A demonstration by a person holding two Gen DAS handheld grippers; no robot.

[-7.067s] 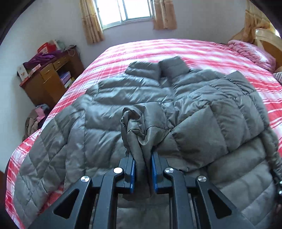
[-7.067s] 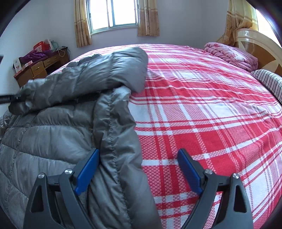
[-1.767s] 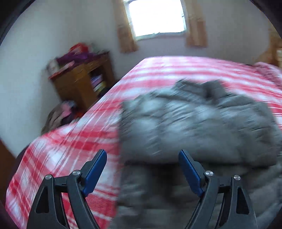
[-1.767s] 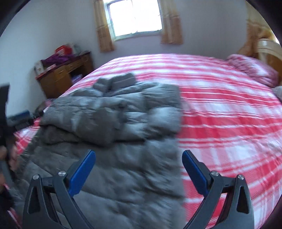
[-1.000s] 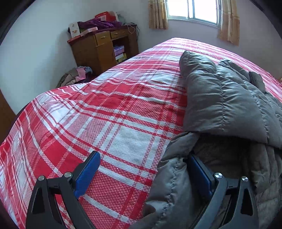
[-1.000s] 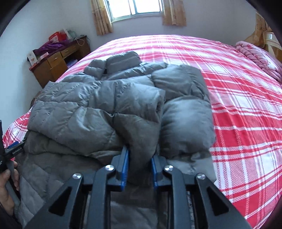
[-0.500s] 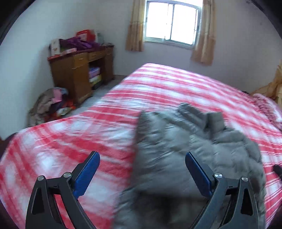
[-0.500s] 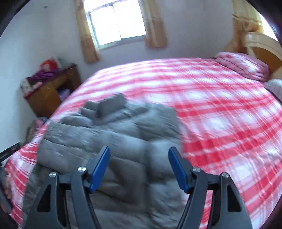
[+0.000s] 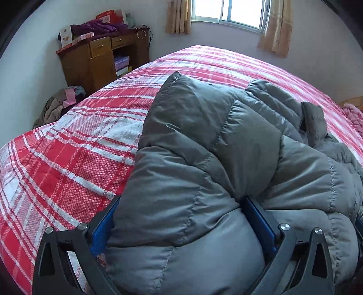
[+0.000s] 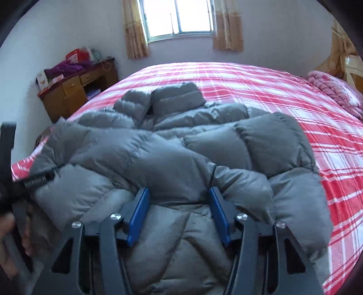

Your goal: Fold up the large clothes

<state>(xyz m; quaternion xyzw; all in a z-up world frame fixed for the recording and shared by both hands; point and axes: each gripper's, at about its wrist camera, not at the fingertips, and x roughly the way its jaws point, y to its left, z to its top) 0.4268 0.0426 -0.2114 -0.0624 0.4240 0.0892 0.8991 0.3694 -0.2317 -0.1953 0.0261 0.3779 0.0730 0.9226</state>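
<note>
Red-and-white plaid covers the bed (image 10: pixel 283 95) we work over, with a window (image 10: pixel 179 15) in the far wall. Left of the bed stands a wooden desk (image 9: pixel 97 61), a heap of clothes (image 9: pixel 61 104) on the floor beside it. Our grey down jacket (image 10: pixel 181 145) lies on the bed's near left part, sleeves folded across its front; its long axis runs from us toward the window, the collar pointing that way. Our left gripper (image 9: pixel 181 217) has its jaws spread wide around a thick roll of the jacket's left edge, both blue pads against the padding. Our right gripper (image 10: pixel 179 202) stands half spread over the jacket's middle; its jaws have just been closing, a puffy fold between them, though we cannot tell that the pads press it. Farthest right on the bed lies a pink blanket (image 10: pixel 333 90).
</note>
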